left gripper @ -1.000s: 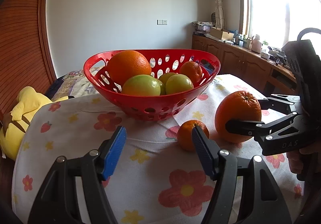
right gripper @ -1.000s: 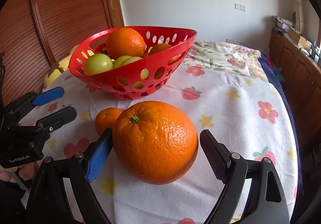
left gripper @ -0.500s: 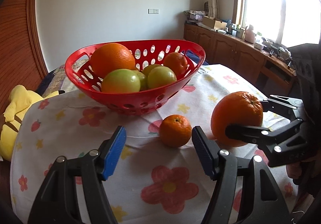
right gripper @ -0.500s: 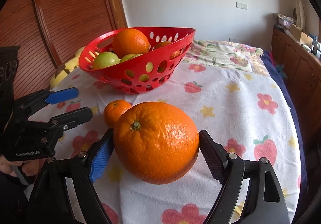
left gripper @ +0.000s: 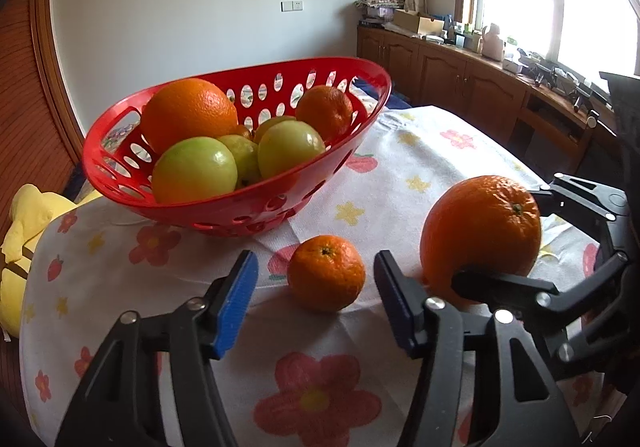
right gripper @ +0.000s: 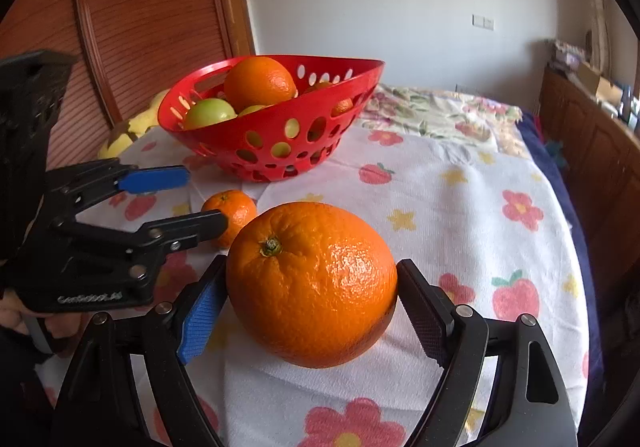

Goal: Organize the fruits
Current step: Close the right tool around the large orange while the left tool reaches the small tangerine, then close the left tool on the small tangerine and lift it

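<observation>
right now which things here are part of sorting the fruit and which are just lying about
Job: large orange between the right gripper fingers, small orange, red basket, left gripper.
Lying about: yellow plush toy, floral cloth.

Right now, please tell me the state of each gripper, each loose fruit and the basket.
left gripper: open, small orange between its fingers, untouched
right gripper: shut on big orange
big orange: gripped
small orange: lying on the cloth
red basket: upright, holding fruit

basket (left gripper: 372, 119): glossy red plastic | tablecloth (left gripper: 420, 151): matt towelling cloth | large orange (right gripper: 312, 283): dimpled, shiny
</observation>
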